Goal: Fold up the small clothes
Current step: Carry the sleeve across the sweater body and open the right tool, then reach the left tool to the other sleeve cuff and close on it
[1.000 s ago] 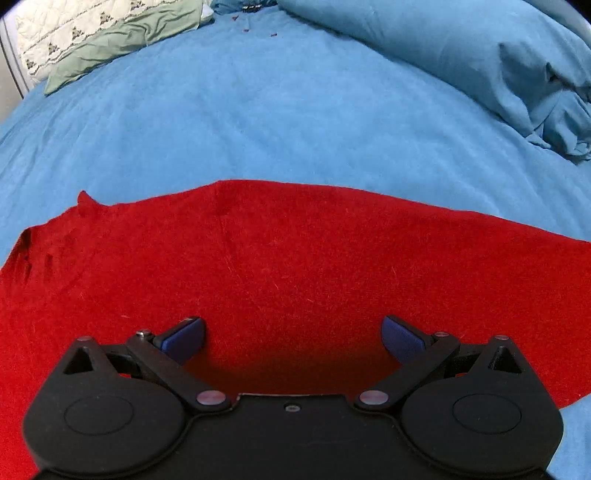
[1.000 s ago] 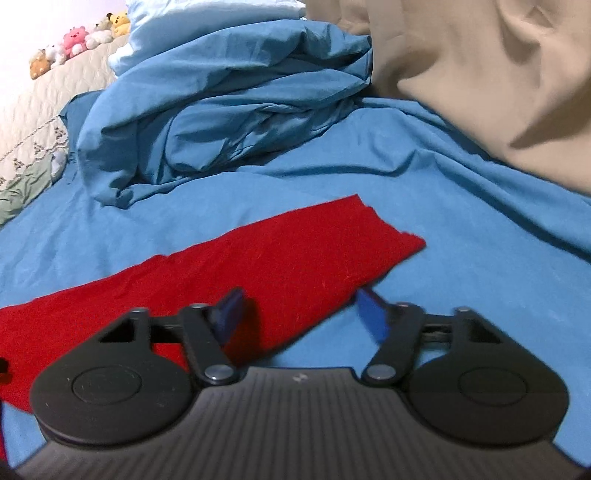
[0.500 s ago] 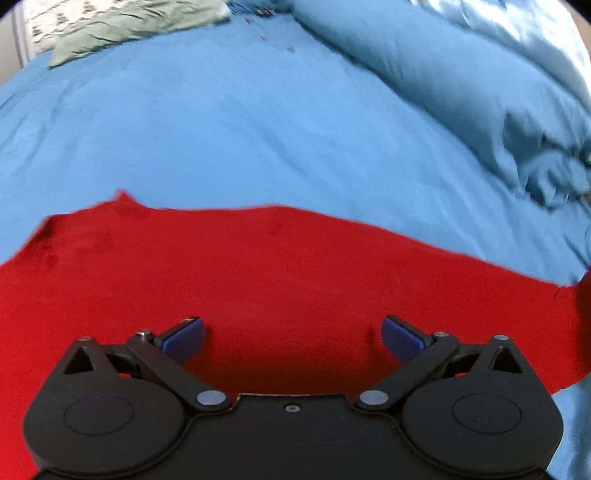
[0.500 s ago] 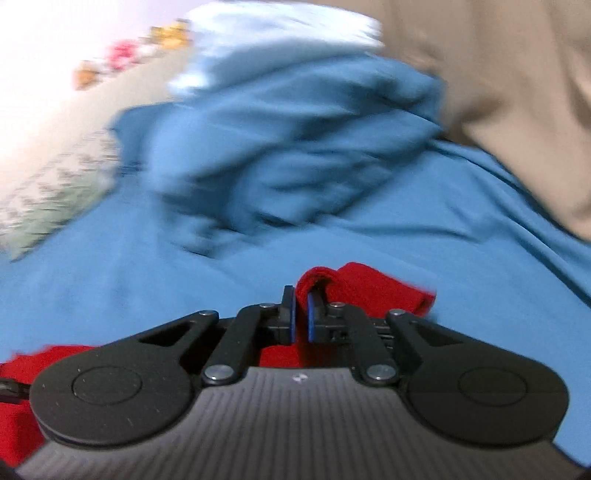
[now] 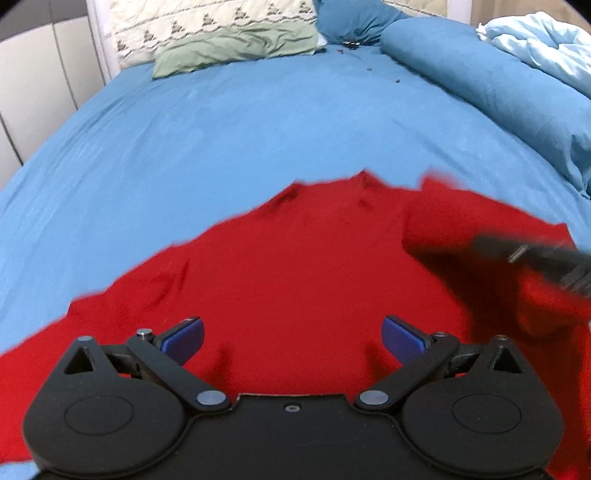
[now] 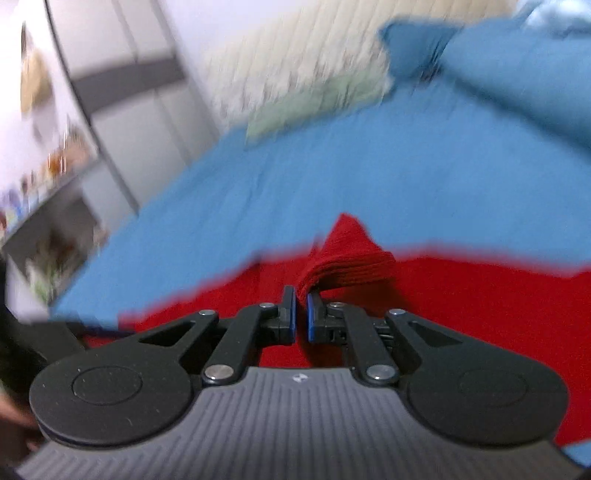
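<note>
While the right gripper (image 6: 301, 317) pinches a bunched end of the red garment (image 5: 295, 280) between its blue pads (image 6: 291, 314), lifted off the bed in front of it, the left gripper (image 5: 291, 338) hangs with its jaws wide apart and nothing between them. That garment lies spread just ahead of and beneath both tools, on the blue bed sheet (image 5: 221, 147).

Judging by the layout, the fold is only starting: one end is gathered and raised over the flat part, but no layer yet lies neatly doubled, and the cloth's outline is ragged. Laying the held end down, squaring the edges and any further fold seem to be left.

Beyond the left gripper the sheet runs smooth to a green pillow (image 5: 236, 50) and a quilted cream headboard cover (image 5: 207, 26) at the far end. To that gripper's right sits a rolled blue duvet (image 5: 498, 92), with a paler blue blanket (image 5: 546, 48) behind it. Pale wardrobe panels (image 5: 37, 92) stand off to its left. The right wrist view is heavily blurred; shelves with small objects show at its left edge but cannot be made out.
</note>
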Available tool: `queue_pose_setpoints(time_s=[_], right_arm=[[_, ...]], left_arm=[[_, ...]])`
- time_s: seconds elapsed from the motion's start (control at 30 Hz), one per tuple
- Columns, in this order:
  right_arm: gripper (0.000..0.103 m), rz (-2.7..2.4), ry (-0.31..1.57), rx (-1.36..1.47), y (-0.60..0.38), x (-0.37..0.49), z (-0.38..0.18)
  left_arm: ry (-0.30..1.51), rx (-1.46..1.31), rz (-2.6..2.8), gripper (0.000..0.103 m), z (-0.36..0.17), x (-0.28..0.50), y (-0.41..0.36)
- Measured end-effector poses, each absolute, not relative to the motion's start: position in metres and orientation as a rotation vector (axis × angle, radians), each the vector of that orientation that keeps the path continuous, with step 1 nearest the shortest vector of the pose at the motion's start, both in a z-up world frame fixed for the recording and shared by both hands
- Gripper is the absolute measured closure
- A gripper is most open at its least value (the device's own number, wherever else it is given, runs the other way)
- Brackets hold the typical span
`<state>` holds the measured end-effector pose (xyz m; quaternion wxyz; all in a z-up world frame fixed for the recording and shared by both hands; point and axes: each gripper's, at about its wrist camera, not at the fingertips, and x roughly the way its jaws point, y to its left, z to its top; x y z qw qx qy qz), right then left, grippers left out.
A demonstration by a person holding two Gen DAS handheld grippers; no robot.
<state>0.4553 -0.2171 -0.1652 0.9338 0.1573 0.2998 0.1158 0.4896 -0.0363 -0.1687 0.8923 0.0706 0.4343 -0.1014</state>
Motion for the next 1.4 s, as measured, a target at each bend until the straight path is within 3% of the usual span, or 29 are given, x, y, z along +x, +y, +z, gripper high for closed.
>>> queue_pose_setpoints(time_s=[0.17,0.23,0.3,0.4,0.6,0.73,0.83,0.93,1.4], right_arm=[[0.075,0.256,0.67,0.291,-0.193,0.453,-0.2],[0.055,0.264,0.663,0.273,-0.192,0.451,-0.198],[0.02,0.262,0.639,0.269,-0.204,0.454,-0.19],[0.001,0.214,0.58,0.242,-0.226,0.443,-0.17],[0.0,0.012,0.571,0.079,-0.268,0.402,-0.156],[0.0,-0.067,0.609,0.114,-0.294,0.388,-0.168],[0.0,-0.076,0.63,0.141,-0.308,0.376,-0.185],[0.0,-0.101,0.669,0.145,-0.316,0.377,-0.197],[0.0,-0.152,0.789,0.224,-0.336,0.371,-0.21]], left_arm=[[0.928,0.087,-0.259,0.0,-0.182,0.482,-0.017],[0.924,0.073,-0.268,0.0,-0.184,0.479,-0.018],[0.912,0.072,-0.278,0.0,-0.183,0.48,-0.023],[0.866,0.07,-0.323,0.0,-0.175,0.472,-0.036],[0.8,0.14,-0.385,0.002,-0.174,0.474,-0.094],[0.82,0.142,-0.419,0.017,-0.192,0.483,-0.12],[0.831,0.155,-0.417,0.037,-0.203,0.489,-0.13],[0.807,0.137,-0.387,0.046,-0.207,0.492,-0.124],[0.75,-0.194,-0.319,0.051,-0.211,0.483,-0.065]])
